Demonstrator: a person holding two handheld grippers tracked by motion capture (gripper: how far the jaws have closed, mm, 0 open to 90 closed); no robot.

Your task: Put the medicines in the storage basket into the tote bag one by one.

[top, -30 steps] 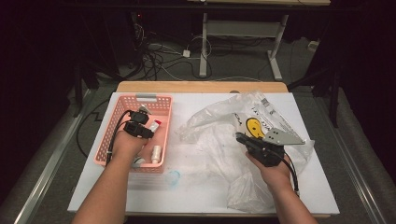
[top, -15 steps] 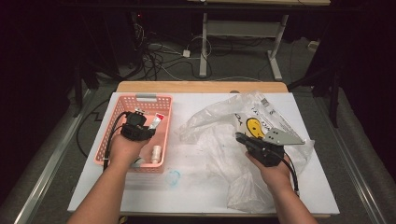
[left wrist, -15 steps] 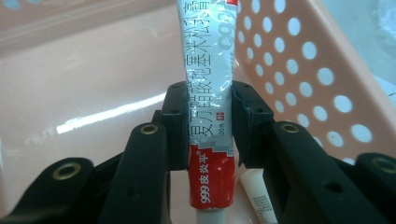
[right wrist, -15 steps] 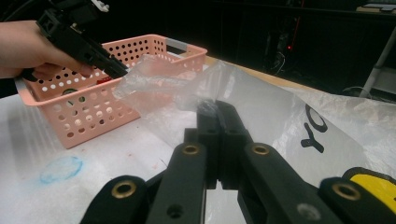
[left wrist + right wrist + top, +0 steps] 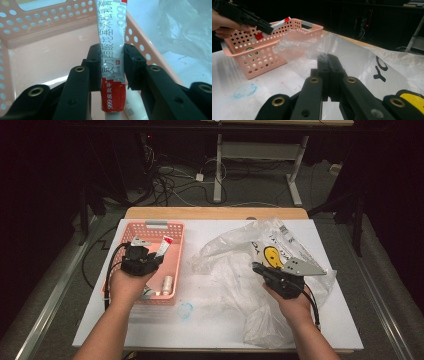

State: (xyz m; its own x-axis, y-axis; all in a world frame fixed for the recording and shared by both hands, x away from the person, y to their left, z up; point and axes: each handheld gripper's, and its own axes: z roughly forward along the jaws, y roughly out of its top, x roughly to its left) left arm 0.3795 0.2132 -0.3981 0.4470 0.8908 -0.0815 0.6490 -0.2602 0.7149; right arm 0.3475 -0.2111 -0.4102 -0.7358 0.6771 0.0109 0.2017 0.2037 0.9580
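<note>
A silver and red ointment tube [image 5: 111, 37] with Chinese print stands lengthwise between the jaws of my left gripper [image 5: 111, 67], which is shut on it. From above, that gripper [image 5: 155, 256] hovers over the pink basket [image 5: 155, 226] and the tube [image 5: 164, 246] points toward the basket's right wall. My right gripper [image 5: 256, 267] is shut on a fold of the clear plastic bag [image 5: 235, 255] lying on the white table. In the right gripper view the jaws meet on the bag's film [image 5: 342, 53], the gripper [image 5: 327, 60] pinching it just above the table.
Inside the basket lie a small pale bottle [image 5: 167, 284] and another small item near the front wall. A blue circle mark [image 5: 185, 310] is on the table in front of the basket. The bag bears a yellow smiley print [image 5: 272, 256] and spreads over the table's right half.
My left gripper has drifted slightly left and toward the person with the tube still in it. The right gripper and the bag have stayed put.
</note>
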